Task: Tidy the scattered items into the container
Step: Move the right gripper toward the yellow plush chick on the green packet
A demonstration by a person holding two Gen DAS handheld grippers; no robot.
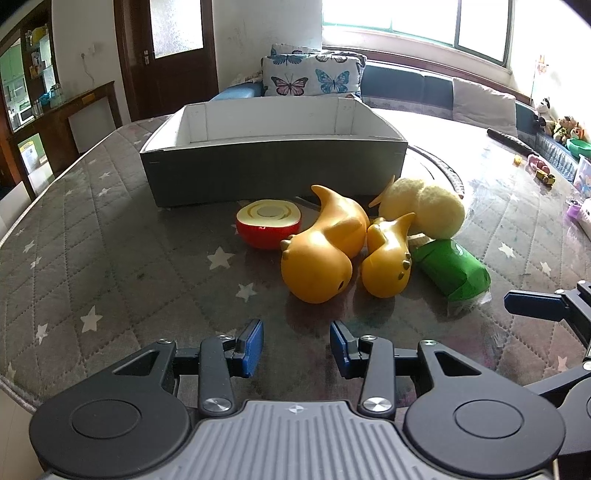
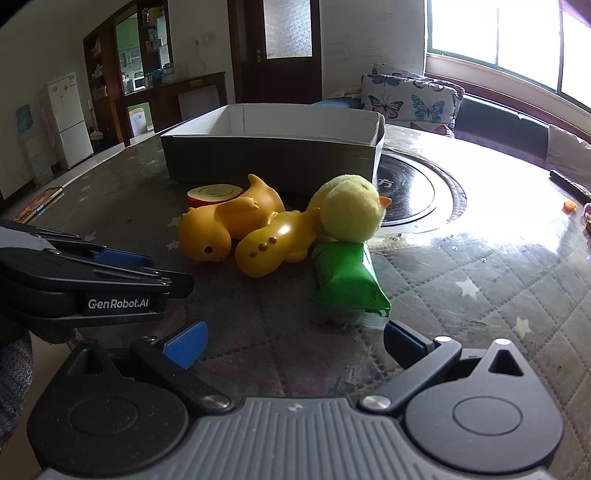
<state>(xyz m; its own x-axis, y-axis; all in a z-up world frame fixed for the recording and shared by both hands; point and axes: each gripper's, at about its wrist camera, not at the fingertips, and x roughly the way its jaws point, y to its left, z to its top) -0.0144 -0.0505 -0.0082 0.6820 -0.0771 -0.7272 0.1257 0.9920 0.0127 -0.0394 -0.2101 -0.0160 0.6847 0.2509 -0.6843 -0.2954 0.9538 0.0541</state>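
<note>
Covering the round table point(image 1: 110, 236) is a grey quilted cloth printed with pale stars under a glossy clear sheet; I see a dark circular inset point(image 2: 413, 188) at its centre. Behind stand a wooden door point(image 1: 173, 55), a cabinet point(image 2: 129, 74), a white fridge point(image 2: 70, 118), butterfly cushions point(image 1: 310, 75) on a bench, and bright windows point(image 1: 443, 22).

The container point(image 1: 273, 166), a grey box with a white interior, sits at the far side; its floor is hidden from me. Just before it the scattered items touch one another: a red halved toy fruit point(image 1: 267, 225), two orange rubber toys point(image 1: 325, 247) point(image 1: 388, 258), a yellow plush chick point(image 2: 351, 210) and a green packet point(image 2: 347, 277).

My left gripper point(image 1: 296, 349) and right gripper point(image 2: 291, 345) both hover near the pile with fingers apart and nothing between them. Small objects at the table's right edge are overexposed and unclear.
</note>
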